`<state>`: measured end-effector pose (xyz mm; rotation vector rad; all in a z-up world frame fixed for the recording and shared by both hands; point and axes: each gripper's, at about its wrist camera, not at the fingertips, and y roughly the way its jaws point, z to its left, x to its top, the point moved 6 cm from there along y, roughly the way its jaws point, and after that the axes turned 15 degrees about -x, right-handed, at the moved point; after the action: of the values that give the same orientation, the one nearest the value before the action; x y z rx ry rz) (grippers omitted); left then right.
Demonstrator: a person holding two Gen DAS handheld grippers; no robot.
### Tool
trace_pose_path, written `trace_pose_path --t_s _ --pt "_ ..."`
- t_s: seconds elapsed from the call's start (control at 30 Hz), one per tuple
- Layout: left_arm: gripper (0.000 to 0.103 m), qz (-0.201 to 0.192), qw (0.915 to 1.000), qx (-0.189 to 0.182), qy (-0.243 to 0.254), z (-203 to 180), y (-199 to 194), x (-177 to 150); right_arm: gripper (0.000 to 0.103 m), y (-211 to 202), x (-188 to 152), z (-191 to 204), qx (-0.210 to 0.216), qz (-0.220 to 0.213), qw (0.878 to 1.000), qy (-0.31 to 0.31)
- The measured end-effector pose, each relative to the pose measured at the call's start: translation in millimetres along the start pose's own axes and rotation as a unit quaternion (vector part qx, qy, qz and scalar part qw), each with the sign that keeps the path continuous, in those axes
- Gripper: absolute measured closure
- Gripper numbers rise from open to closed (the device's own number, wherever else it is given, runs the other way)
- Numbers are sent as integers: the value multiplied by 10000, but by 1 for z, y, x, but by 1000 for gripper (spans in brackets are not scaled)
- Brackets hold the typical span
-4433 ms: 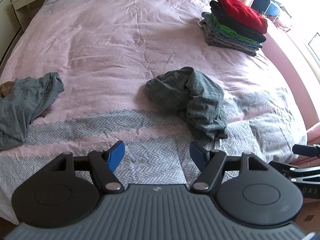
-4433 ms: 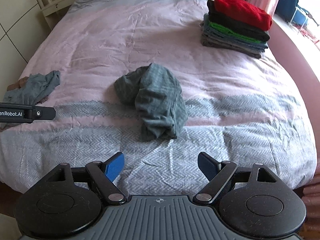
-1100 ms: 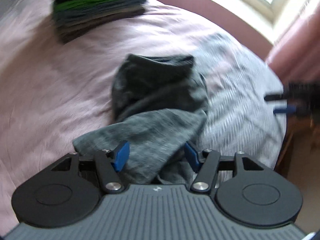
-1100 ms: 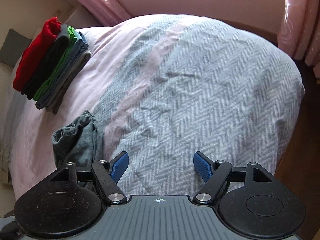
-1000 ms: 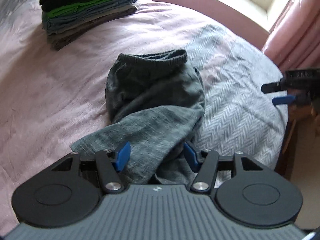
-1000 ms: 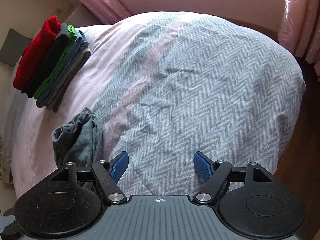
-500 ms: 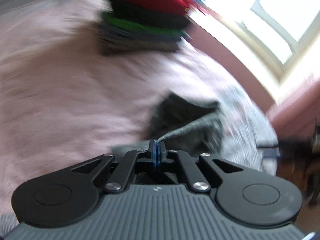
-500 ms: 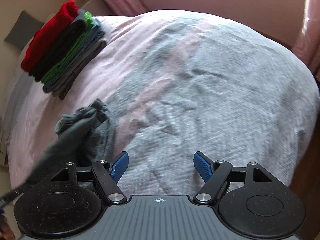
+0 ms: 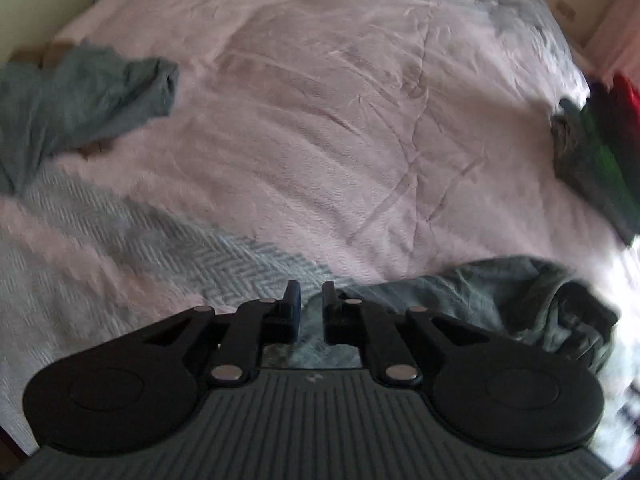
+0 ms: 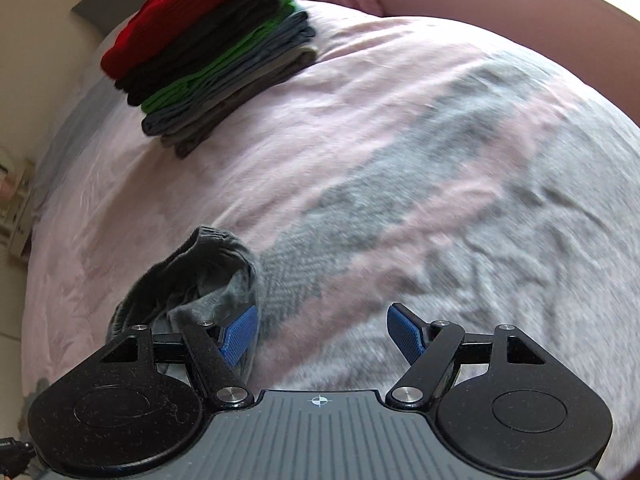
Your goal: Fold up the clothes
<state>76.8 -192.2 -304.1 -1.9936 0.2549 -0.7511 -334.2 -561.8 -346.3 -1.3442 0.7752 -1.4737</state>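
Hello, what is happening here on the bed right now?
A person with a gripper in each hand is folding laundry on a bed. The left gripper has its jaws nearly closed over a crumpled grey garment; whether it grips the cloth is unclear. The right gripper is open beside that garment. A folded stack and another unfolded grey garment also lie there.

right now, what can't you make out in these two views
- Left wrist view: whether the left gripper grips the grey garment; motion blur.
- Left wrist view: folded stack, blurred, cut by the right edge.
- Right wrist view: garment's near part, behind the right gripper.
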Motion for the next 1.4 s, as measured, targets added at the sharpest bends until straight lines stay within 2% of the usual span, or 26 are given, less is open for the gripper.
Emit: trace_pose_path --t_s 0.03,0.1,0.17,0.2,0.27,0.37,0.43,0.5,0.57,0.63,0.67,0.7,0.73,0.77,0.8,0.93,0.97,1.1,1.17,1.23,1.3,1.37,1.4 --pt "88 40 9995 -126 278 -11 4 1 28 4 3 5 14 -22 10000 -90" --pt "64 213 9925 -677 999 -47 17 1 28 11 7 19 69 -83 9994 -334" --pt "54 576 9765 -1258 1651 -84 38 -7 28 18 10 34 109 -167 9976 -660" --pt "54 772 9659 -1514 1954 -102 49 -13 28 22 10 42 112 -213 9962 -833" --pt "53 995 9435 -1791 2605 -135 74 -32 28 30 11 58 117 -304 9925 -1178" --pt "53 1271 9100 -1860 3481 -169 113 -60 28 44 10 75 27 -439 9853 -1651" --pt "53 1093 8916 -1768 4024 -186 128 -72 28 52 11 84 -6 -531 9801 -1911" --pt "52 927 8801 -1742 4319 -190 139 -78 28 59 12 91 -3 -615 9752 -2127" --pt "54 853 8817 -1700 4317 -190 152 -79 28 66 13 97 28 -703 9704 -2311" --pt "74 857 8891 -1672 4175 -186 165 -76 28 74 15 105 71 -797 9663 -2446" --pt "92 861 8942 -1699 4051 -183 168 -71 28 79 15 109 159 -749 9660 -2469" --pt "95 847 9000 -1807 3876 -180 167 -65 42 83 15 113 247 -702 9656 -2493" --pt "96 802 9055 -1894 3711 -175 164 -59 62 87 15 116 335 -654 9650 -2517" --pt "99 652 9105 -1906 3612 -170 155 -50 94 91 15 120 423 -606 9644 -2540" --pt "100 437 9129 -1857 3610 -166 145 -39 95 95 16 124 512 -568 9636 -2560" --pt "101 -484 9227 -1714 3419 -148 94 11 96 56 34 141 983 -1237 9577 -2404" --pt "101 -727 9227 -1701 3382 -145 77 24 96 42 40 147 1193 -1394 9547 -2343" --pt "101 -1630 9105 -1547 3470 -148 -2 67 97 -26 63 184 1855 -2115 9255 -2535" --pt "101 -2095 9002 -1464 3527 -155 -46 83 97 -63 74 200 2145 -2451 9093 -2589" --pt "101 -2605 8868 -1425 3542 -163 -94 94 97 -112 87 213 2485 -2869 8882 -2591" --pt "101 -3032 8740 -1391 3532 -170 -138 99 97 -153 94 223 2623 -3266 8655 -2748" --pt "101 -3231 8703 -1337 3468 -172 -165 98 97 -180 95 233 2628 -3479 8496 -2967" --pt "101 -3317 8688 -1316 3432 -174 -177 97 97 -192 97 236 2698 -3496 8454 -3005"
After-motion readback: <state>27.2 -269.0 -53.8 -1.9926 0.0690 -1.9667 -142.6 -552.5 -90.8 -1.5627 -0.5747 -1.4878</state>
